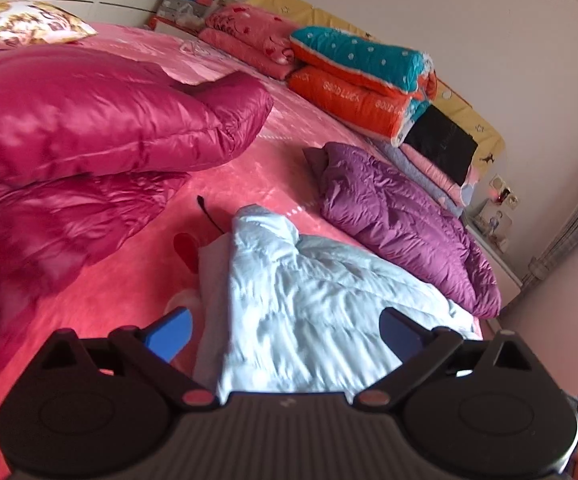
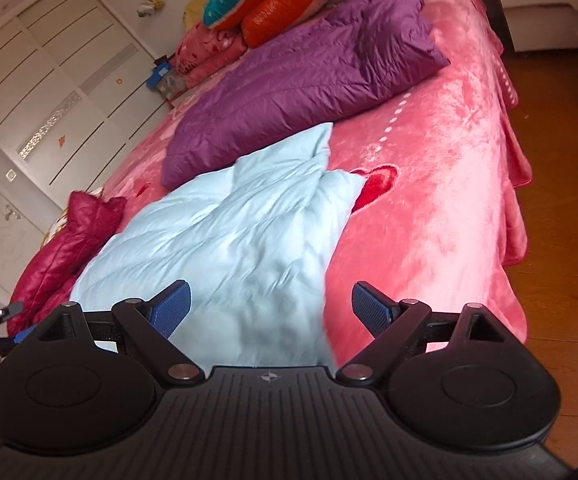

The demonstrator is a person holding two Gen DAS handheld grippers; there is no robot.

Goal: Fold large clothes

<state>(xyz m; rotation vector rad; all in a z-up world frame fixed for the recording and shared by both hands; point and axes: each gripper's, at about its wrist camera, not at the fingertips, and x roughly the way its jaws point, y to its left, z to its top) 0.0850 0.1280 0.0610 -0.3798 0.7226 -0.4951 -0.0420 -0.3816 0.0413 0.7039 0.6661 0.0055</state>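
1. Three padded jackets lie on the pink bed (image 2: 449, 208): light blue jacket (image 2: 225, 240) nearest, purple jacket (image 2: 301, 80) beyond it, crimson jacket (image 1: 89, 120) to its left.
2. Left gripper (image 1: 285, 332) and right gripper (image 2: 269, 308): both spread wide, holding nothing.
3. Both hover over the blue jacket's near hem, probably to take its two sides at once for folding.

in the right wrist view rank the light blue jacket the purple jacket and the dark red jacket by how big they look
1. Light blue jacket and purple jacket: both fill large areas; the blue one lies nearer the camera, so I won't rank them.
2. Dark red jacket: smallest as seen, though it lies at the frame edge, partly hidden behind the blue one.
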